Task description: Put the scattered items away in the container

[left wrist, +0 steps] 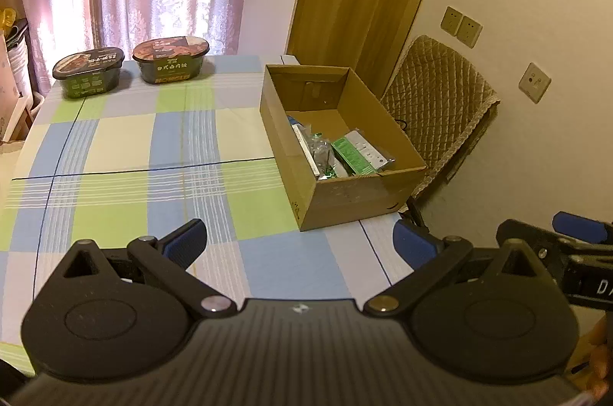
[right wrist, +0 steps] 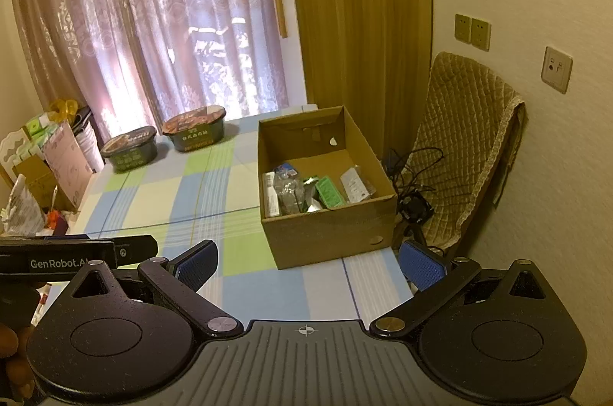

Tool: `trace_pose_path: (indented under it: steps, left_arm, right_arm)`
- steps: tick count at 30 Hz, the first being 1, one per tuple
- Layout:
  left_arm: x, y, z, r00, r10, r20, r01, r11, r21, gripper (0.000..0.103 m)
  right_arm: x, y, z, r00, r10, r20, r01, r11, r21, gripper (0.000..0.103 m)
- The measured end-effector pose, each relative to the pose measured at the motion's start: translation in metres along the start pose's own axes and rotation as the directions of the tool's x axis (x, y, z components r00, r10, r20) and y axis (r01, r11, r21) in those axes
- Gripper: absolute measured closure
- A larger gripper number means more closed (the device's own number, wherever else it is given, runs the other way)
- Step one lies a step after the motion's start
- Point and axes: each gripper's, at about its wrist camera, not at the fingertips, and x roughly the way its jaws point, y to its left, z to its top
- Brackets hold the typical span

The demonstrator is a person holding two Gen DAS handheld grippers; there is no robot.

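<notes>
I take the cardboard box (left wrist: pixel 341 153) as my landmark: a plain brown corrugated carton, open at the top, with matte walls and a hand slot cut in its far wall. It sits on the tabletop (left wrist: pixel 153 145), which is covered in a soft checked cloth of pale blue, green and cream squares crossed by thin dark lines.

Inside the box, toward its near wall, lies a loose heap of flat packets: a green-and-white carded pack (left wrist: pixel 360 153) under glossy plastic, a crinkled clear wrapper (right wrist: pixel 291 191) catching the light, and a narrow white packet (right wrist: pixel 271 195) against the left wall. Their printing is too small for me to read.

Well beyond the box to its left, at the far edge of the cloth by the curtains, stand two dark oval meal tubs, the left tub (left wrist: pixel 90 71) and the right tub (left wrist: pixel 172 59), with printed film lids and smooth plastic sides, just beside each other.

My left gripper (left wrist: pixel 300 245) hovers short of the box's near wall with its fingers spread wide and nothing between the blue ribbed pads. My right gripper (right wrist: pixel 308 262) hangs in front of the same wall, its fingers likewise parted and empty.

Right of the box stands a chair (right wrist: pixel 471 153) draped in a tan quilted cover with diamond stitching.
</notes>
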Motion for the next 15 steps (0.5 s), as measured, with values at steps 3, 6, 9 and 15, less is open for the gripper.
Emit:
trace_pose_path:
  steps: [3,6,9,15]
  left_arm:
    - [0.0003,0.0007,-0.0008,1.000,0.004,-0.004,-0.004,1.000,-0.001,0.001]
    - [0.0005,-0.0001,-0.0009,1.000,0.010,-0.005,-0.010,1.000,0.001,0.001]
    - [0.0003,-0.0005,-0.0010,1.000,0.011,-0.004,-0.011,1.000,0.005,0.001]
    - [-0.0001,-0.0021,-0.0027,1.000,0.008,0.011,-0.009,1.000,0.021,0.001]
  right_arm:
    - [-0.0002,0.0001,0.0000,1.000,0.001,0.002,-0.001,1.000,-0.003,0.000]
    - [0.0002,-0.0004,0.0014,1.000,0.002,0.008,-0.001,1.000,-0.006,0.000]
    - [0.0022,-0.0015,0.0023,1.000,0.004,0.007,-0.004,1.000,-0.004,0.000]
    - [0.0045,-0.0031,0.0002,1.000,0.002,0.001,-0.002,1.000,-0.001,0.000]
